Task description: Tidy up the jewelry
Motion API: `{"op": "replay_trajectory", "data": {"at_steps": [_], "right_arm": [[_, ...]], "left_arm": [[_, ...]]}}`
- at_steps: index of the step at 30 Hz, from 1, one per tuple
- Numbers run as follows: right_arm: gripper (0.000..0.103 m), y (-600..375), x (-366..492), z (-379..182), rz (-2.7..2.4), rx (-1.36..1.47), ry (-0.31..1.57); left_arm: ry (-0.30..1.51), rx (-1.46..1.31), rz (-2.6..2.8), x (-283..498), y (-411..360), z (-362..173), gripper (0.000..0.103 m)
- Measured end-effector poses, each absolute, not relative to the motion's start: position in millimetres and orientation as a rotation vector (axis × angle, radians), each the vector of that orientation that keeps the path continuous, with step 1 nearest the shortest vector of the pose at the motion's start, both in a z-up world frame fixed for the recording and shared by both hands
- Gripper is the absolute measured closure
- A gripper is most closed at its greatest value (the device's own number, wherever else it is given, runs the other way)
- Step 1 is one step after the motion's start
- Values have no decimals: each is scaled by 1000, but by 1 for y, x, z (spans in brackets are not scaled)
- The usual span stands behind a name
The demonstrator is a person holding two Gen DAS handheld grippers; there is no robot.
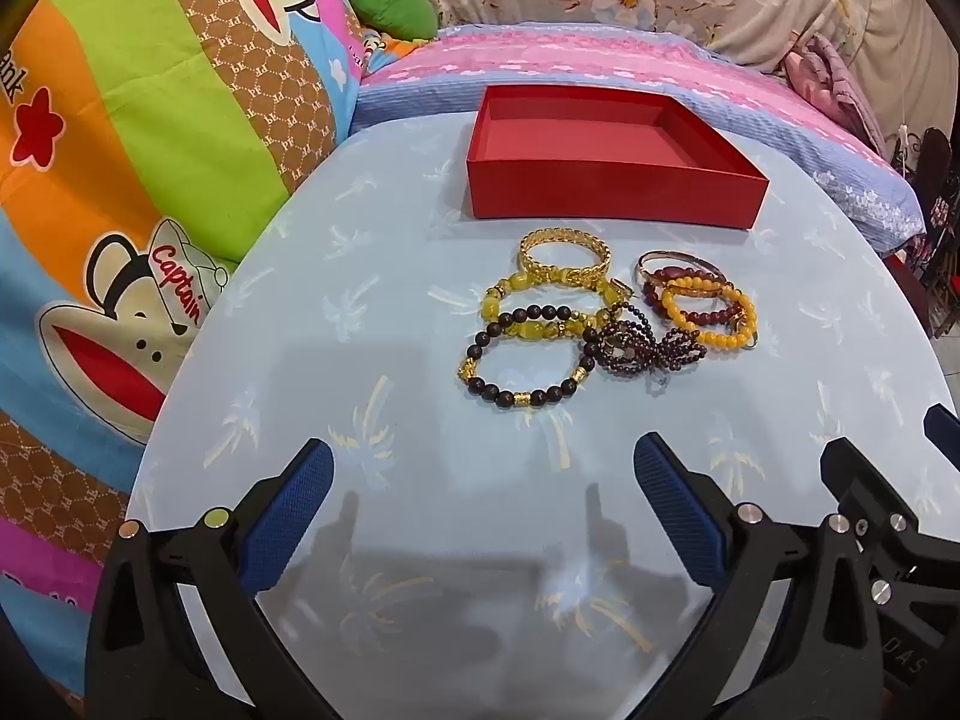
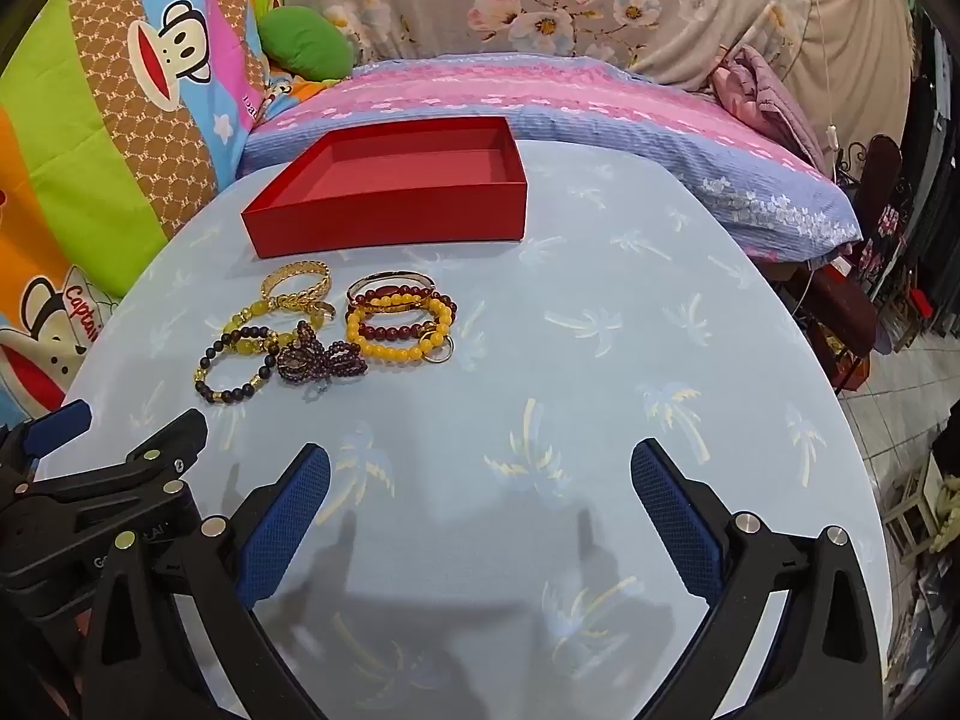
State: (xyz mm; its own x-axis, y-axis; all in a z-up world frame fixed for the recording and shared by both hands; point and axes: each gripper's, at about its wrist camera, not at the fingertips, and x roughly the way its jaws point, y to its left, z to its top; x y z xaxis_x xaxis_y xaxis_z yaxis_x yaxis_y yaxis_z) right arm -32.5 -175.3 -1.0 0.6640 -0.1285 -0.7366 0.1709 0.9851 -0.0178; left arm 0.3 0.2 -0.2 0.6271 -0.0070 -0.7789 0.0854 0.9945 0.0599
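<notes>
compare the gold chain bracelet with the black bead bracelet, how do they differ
The gold chain bracelet is woven metal links, all gold; the black bead bracelet is round dark beads with a few gold spacers. The gold one lies nearest the red box, the black one nearest the camera. Both rest on the table, untouched.

A home bedroom: cartoon quilt (image 1: 138, 138), floral bedding (image 2: 540, 96), covered table (image 2: 600, 330).

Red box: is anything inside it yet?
The red box shows only bare red floor in both views; no jewelry inside. Its near wall hides a strip of floor just behind it.
</notes>
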Motion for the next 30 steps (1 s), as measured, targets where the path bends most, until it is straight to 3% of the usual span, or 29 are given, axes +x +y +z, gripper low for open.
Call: {"op": "replay_trajectory", "data": {"at_steps": [30], "right_arm": [[7,-169,-27,-5,-169,36,843]], "left_arm": [[910,77,-52,3,4,-7,7]]}}
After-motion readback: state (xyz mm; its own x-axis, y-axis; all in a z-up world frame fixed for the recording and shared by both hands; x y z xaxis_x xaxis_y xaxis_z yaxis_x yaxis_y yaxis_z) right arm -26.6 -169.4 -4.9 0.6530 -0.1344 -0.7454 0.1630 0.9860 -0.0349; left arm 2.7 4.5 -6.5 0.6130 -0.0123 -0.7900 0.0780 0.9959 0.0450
